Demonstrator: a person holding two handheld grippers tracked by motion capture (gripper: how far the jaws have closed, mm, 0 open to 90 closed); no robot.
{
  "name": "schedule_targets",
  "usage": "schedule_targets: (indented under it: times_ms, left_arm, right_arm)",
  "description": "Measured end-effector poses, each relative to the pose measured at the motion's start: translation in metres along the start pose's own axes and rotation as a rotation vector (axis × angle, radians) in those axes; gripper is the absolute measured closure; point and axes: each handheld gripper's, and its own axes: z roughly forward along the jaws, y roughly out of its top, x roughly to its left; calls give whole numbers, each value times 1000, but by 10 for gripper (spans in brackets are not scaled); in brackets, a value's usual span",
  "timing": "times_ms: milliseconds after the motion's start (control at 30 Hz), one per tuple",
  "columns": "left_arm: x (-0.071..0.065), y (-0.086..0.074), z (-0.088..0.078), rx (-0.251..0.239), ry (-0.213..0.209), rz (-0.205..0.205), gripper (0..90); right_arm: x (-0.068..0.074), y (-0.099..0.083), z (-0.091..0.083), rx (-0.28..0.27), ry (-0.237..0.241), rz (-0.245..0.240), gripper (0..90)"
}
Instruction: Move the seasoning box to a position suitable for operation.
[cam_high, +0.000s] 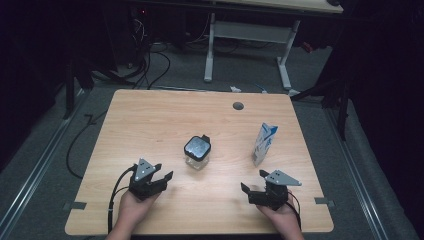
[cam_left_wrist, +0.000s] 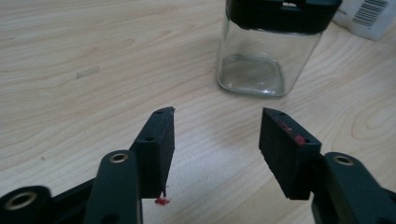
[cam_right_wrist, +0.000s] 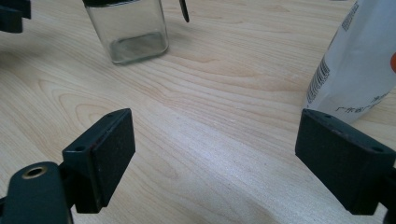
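We're at the wooden table (cam_high: 150, 120), both hands low at its near edge, nothing picked up yet, so we read this as the approach step, pre-grasp. The white pouch (cam_high: 264, 144) stands upright on the right side, just beyond the right gripper (cam_high: 256, 191); in the right gripper view it sits near the right-hand jaw w/o touching. The glass jar (cam_high: 197, 153) w/ a black clip lid stands mid-table, approx. between the two hands and a bit further off; it looks empty. Right gripper jaws are spread wide, bare wood between them. Left gripper (cam_high: 159, 179) is part open, narrower than the right, holding nothing, and points toward the jar. Next move, as we judge it: left goes fwd to steady the jar body, jaws wide enough to straddle the glass; right takes the pouch.
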Motion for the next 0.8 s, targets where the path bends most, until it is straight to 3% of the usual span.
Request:
schedule_targets:
  times_ms: [200,267,400,467,633,800]
  left_arm:
    - [2,7,10,18,-16,-25,494]
    - [2,9,17,34,11,-10,552]
    - [7,14,30,27,28,2,633]
    - [12,17,38,20,14,-18,708]
    - [15,23,46,-10,13,-41,851]
    - [12,37,59,-5,23,-36,900]
  right_arm:
    - [-1,-1,-1,-8,17,-7,167]
    - [0,-1,0,2,33,-9,194]
    - [1,-1,-1,1,57,-19,206]
    - [1,-1,-1,2,79,-29,218]
    - [2,-1,-1,3,82,-26,265]
    - [1,-3,0,6,77,-22,317]
